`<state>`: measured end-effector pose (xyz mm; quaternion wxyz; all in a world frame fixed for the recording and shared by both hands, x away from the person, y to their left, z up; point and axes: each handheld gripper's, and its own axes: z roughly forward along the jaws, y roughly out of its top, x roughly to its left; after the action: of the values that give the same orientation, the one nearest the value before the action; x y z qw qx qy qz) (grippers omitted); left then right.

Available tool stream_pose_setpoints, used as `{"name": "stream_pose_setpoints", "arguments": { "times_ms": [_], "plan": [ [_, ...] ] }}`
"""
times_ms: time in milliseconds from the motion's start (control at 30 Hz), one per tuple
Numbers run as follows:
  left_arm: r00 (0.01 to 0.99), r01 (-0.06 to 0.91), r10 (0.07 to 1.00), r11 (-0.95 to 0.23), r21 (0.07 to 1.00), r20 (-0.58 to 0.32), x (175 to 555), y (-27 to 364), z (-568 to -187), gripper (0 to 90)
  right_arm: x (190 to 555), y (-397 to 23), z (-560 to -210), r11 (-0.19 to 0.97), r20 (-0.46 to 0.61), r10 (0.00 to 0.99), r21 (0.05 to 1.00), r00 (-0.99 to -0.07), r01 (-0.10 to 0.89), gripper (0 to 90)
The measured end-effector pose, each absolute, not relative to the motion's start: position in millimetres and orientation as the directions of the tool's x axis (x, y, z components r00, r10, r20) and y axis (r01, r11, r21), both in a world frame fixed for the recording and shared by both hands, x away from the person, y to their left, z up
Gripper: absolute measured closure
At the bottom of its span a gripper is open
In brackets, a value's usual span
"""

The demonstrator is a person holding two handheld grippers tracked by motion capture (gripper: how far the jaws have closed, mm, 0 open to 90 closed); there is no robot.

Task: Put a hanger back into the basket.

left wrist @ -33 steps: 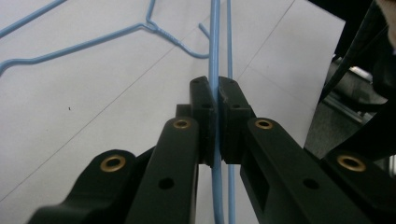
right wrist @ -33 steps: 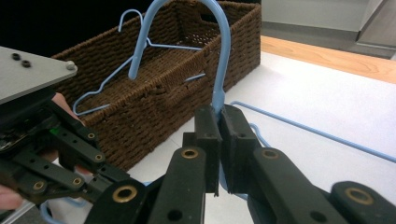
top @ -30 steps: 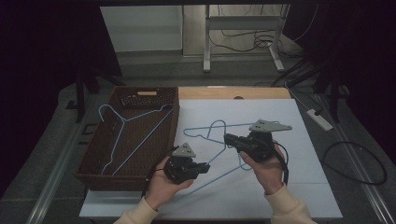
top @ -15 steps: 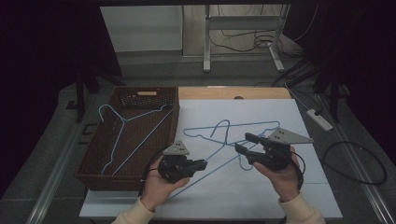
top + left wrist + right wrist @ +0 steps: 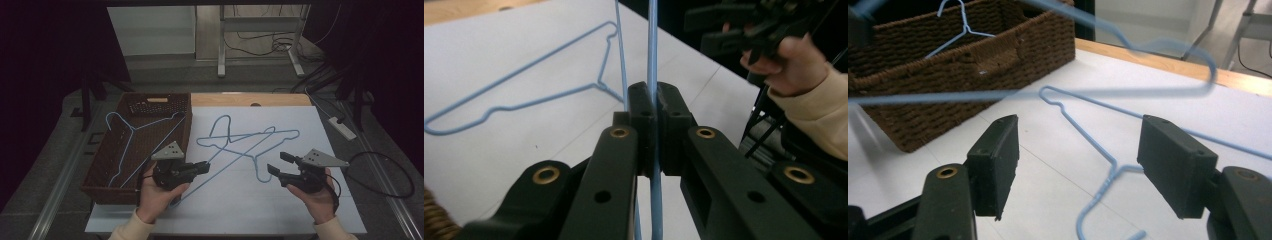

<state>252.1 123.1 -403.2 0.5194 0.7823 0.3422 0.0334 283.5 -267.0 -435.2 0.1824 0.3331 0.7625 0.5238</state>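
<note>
The held hanger, thin blue wire, is clamped along one straight side by the left gripper near the front edge of the table, just beside the basket; in the left gripper view the wire runs up between the two pads pressed together on it. The right gripper, level with it toward the front right corner, has just been opening its jaws, which stand wide apart with nothing between them. Past them lies a second hanger flat on the white sheet, its hook pointing toward the front edge, crossing the held one mid-table. At the left edge the brown wicker basket holds a third hanger leaning across its inside.
</note>
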Motion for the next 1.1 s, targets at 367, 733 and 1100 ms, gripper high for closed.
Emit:
{"name": "stream_pose_setpoints", "arguments": {
  "times_ms": [367,733,1100],
  "plan": [
    [0.747,0.474,0.594,-0.159,0.866,-0.299,249.7,152.7,-388.2,87.1,288.9,-277.3,-450.3,0.235,0.076,0.728,0.906,-0.681,0.352,32.0],
    [0.732,0.454,0.616,-0.121,0.883,-0.292,247.2,174.6,-378.0,87.1,291.9,-279.4,-457.2,0.245,0.071,0.745,0.896,-0.663,0.371,32.1],
    [0.715,0.441,0.641,-0.102,0.892,-0.280,247.5,196.1,-373.5,87.1,293.0,-280.2,-459.3,0.249,0.070,0.751,0.891,-0.656,0.380,32.2]
  ]
}}
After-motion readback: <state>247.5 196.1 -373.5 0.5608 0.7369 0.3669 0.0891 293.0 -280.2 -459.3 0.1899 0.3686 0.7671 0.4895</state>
